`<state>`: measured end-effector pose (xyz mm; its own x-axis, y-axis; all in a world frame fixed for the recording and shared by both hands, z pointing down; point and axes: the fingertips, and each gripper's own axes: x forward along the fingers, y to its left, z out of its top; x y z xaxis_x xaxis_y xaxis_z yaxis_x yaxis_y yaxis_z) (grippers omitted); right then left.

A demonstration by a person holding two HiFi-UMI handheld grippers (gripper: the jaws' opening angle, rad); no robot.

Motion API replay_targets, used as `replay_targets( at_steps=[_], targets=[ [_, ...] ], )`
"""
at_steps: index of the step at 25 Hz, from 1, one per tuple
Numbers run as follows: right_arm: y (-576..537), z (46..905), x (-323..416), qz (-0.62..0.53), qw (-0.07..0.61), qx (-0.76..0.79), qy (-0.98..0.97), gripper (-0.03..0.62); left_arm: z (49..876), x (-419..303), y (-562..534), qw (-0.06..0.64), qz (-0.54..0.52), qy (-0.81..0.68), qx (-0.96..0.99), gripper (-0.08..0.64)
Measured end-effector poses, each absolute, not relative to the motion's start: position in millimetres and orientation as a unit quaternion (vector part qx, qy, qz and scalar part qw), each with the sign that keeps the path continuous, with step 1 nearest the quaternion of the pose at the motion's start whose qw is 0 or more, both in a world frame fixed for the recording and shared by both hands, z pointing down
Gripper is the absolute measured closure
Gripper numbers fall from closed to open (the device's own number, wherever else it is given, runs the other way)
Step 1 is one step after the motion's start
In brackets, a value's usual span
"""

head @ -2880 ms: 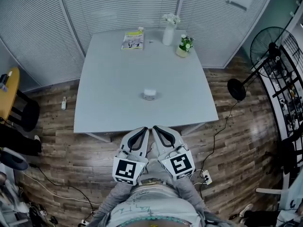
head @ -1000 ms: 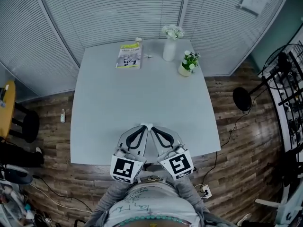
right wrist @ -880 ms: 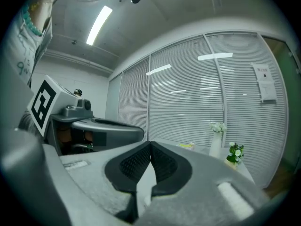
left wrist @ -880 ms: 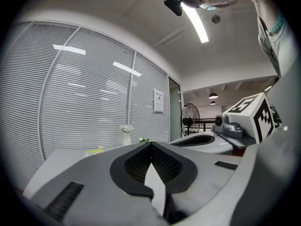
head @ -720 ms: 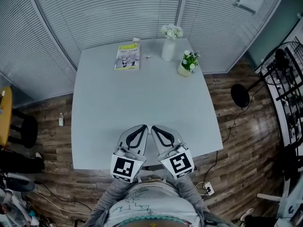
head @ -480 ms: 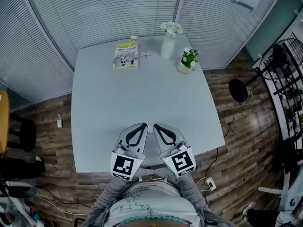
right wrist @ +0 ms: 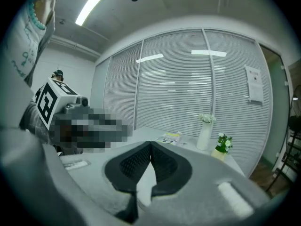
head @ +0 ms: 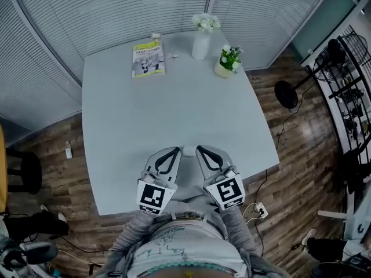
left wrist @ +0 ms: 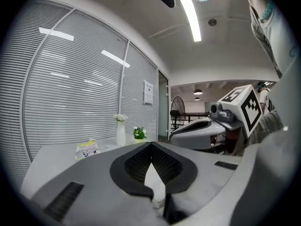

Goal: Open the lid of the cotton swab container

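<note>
So the cotton swab container [head: 189, 150] is, as far as I can make out, that small pale thing sitting near the front edge of the worktop [head: 127, 126], right between the tips of the two tongs. It's mostly hidden, so I can't tell how the lid sits or what's inside. The left tongs [head: 175, 151] and right tongs [head: 200, 150] are both closed all the way with nothing pinched in them, one on each side of the container and pointing across the worktop. To me this is the approach step, with no grip on anything yet. I'd guess the next move needs both tongs to spread, one to steady the body low down and the other to catch the lid's edge. Far across the worktop there's a white vase [head: 200, 45] with pale flowers in it, a small pot [head: 223, 68] holding a green plant beside it, and a booklet [head: 148, 59] lying flat.
</note>
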<state>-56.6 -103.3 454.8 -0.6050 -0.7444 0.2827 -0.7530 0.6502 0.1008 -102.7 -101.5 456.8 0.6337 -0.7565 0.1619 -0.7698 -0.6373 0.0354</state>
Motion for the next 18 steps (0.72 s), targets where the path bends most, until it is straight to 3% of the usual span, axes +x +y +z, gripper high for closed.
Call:
replay_targets(
  at_steps=[18],
  targets=[
    [-126,528,-23,0.019,0.241,0.336,-0.91,0.592,533,-80,-118,0.092,0.132,-0.424,0.891,0.561]
  ],
)
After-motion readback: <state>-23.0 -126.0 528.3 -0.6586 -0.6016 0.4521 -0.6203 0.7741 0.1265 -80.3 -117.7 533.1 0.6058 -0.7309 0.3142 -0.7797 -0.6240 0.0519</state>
